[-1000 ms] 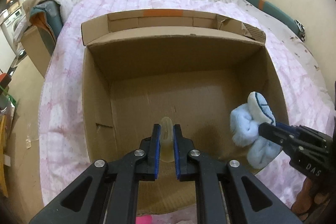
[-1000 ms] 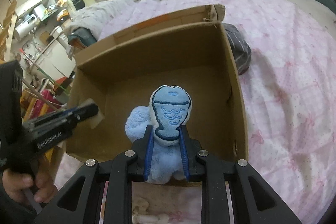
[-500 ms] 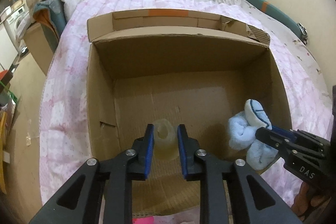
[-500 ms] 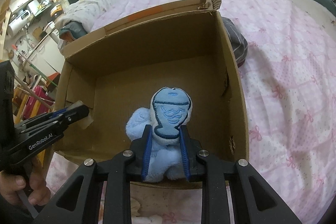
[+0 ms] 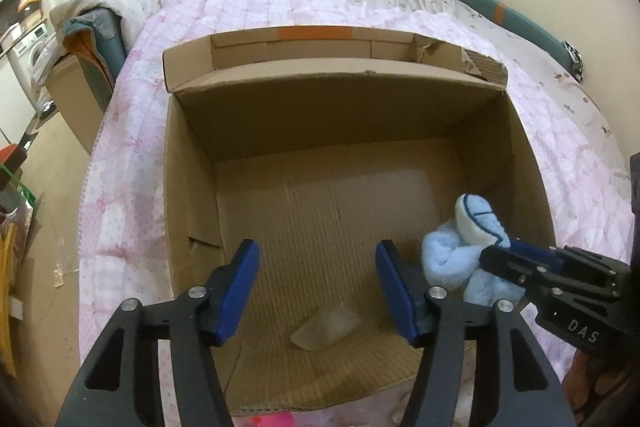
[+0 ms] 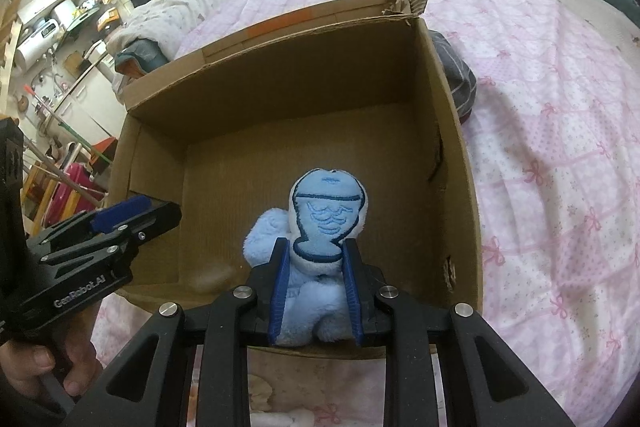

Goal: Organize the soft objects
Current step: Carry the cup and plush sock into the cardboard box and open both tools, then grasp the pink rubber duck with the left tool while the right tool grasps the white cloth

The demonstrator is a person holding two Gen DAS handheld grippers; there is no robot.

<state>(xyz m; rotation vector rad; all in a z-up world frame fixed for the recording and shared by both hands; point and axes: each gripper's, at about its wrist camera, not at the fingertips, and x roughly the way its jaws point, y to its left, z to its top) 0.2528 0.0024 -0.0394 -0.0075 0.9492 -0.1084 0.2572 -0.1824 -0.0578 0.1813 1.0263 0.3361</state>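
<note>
While your left tool [image 5: 318,281] hangs over the near edge of the cardboard box [image 5: 188,187], its blue pads [image 5: 240,283] are spread wide with nothing between them. The pale translucent soft piece [image 5: 326,327] lies on the box floor at 6 o'clock in the left wrist view, just below the gap and clear of both pads. Your right tool [image 6: 316,287] is pinching the blue plush toy [image 6: 326,215] at its lower body; the embroidered face stands upright above the pads. In the left wrist view the toy [image 5: 464,251] sits at 4 o'clock, inside the box by the right wall. The box rests on the pink quilted bed [image 6: 552,131]. A dark striped cloth [image 6: 460,83] lies just outside the right wall, at 1 o'clock in the right wrist view.
</note>
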